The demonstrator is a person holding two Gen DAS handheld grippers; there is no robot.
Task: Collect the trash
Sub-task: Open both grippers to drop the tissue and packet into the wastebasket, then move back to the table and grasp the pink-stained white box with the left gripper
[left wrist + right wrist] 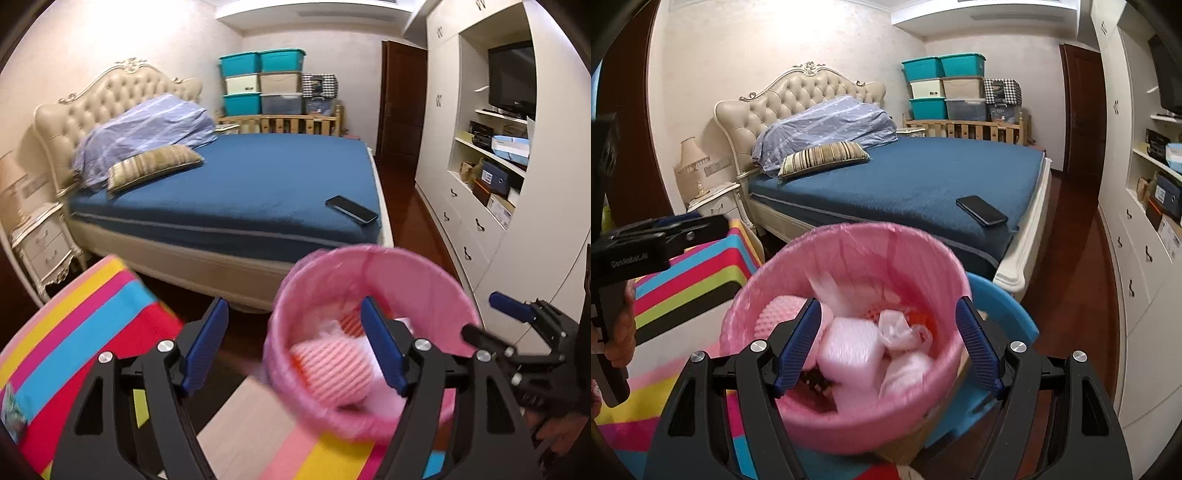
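Trash (332,365) sits down in the pink-lined bin (417,273), and that bin is the landmark here. From the left wrist camera, the left gripper (295,347) hangs at the bin's near-left rim, jaws spread wide with nothing between the pads; one blue finger (380,343) reaches over the bin's mouth, the other stands outside it above the striped cloth (92,325). Off to the bin's right, the right gripper (495,317) shows its tips parted too. Beyond the bin lies the bed, a dark phone (351,209) on its near corner.

Over to the right wrist camera: the right gripper (886,347) hovers straight above the bin (849,236), jaws wide and empty, white wrappers and pink foam (849,343) heaped below. Left of the bin, a hand (622,325) carries the other gripper.

My read: this is the drop-off step, both loads in. Next call is to pull clear of the rim and look for more litter; none is plainly visible.
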